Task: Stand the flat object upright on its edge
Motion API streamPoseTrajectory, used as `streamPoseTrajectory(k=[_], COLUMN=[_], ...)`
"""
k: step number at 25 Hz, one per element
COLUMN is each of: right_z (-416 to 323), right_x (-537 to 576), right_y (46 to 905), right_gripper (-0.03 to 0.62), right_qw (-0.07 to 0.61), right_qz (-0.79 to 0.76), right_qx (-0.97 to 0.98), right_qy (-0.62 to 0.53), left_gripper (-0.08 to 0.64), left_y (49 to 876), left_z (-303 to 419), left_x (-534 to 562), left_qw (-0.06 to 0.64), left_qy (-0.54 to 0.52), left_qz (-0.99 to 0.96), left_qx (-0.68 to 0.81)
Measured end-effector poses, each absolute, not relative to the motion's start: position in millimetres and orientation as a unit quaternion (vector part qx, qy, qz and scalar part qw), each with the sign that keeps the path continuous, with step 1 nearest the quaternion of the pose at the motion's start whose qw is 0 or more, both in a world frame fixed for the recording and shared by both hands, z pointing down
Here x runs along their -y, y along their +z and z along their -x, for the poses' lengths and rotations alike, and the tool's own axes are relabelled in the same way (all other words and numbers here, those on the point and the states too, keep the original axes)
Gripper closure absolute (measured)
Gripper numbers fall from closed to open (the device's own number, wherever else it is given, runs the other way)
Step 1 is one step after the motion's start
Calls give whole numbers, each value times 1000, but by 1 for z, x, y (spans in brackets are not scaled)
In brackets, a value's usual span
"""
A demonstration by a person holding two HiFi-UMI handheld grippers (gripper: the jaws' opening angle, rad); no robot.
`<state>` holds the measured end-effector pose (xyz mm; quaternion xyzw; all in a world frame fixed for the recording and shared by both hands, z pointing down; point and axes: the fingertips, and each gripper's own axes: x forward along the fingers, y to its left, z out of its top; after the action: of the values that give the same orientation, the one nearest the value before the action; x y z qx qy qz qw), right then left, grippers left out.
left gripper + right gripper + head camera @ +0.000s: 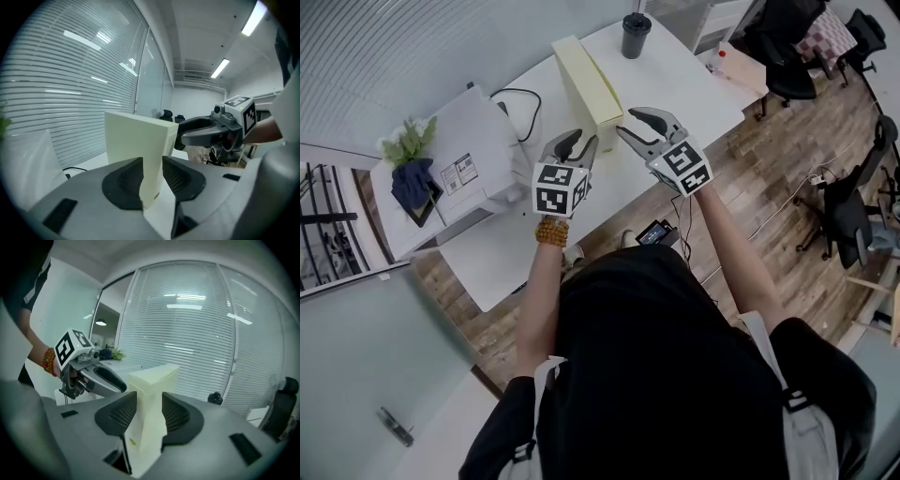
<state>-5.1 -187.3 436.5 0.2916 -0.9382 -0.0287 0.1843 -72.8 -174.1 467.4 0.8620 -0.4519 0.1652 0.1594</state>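
A pale yellow flat box (586, 80) stands upright on its long edge on the white table (684, 80). My left gripper (581, 142) is at the box's near end from the left, my right gripper (630, 124) from the right. In the left gripper view the box (136, 140) runs down between the two dark pads of the left gripper (152, 180), with no gap showing. In the right gripper view the box's near corner (152, 390) sits likewise between the pads of the right gripper (149, 416). Each view also shows the other gripper: the right gripper (206, 133) and the left gripper (101, 376).
A black cup (635, 34) stands at the table's far end. A white machine (469, 159) with a black cable (520, 103) sits left of the box, with a plant (408, 141) beside it. Office chairs (787, 47) stand on the wooden floor to the right.
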Motion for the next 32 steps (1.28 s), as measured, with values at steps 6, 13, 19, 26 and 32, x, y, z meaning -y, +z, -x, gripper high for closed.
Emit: streamPoseTrajectory(k=[6, 13, 19, 26, 32], right_z=[-52, -91, -85, -78, -75], right_x=[148, 107, 98, 97, 90], right_y=[426, 452, 445, 447, 455], right_gripper=[493, 572, 577, 580, 580], right_qw=[134, 141, 143, 143, 155], right_qz=[-377, -455, -463, -456, -454], right_qx=[915, 879, 874, 878, 877], right_qy=[-49, -23, -33, -24, -17], left_gripper=[480, 526, 531, 535, 537], left_y=[442, 441, 458, 462, 451], left_z=[99, 106, 117, 115, 112], left_x=[131, 86, 74, 61, 54], left_qw=[113, 56, 73, 63, 31], left_qy=[78, 72, 88, 103, 91], left_qz=[-863, -856, -845, -850, -858], left_qx=[486, 510, 522, 513, 505])
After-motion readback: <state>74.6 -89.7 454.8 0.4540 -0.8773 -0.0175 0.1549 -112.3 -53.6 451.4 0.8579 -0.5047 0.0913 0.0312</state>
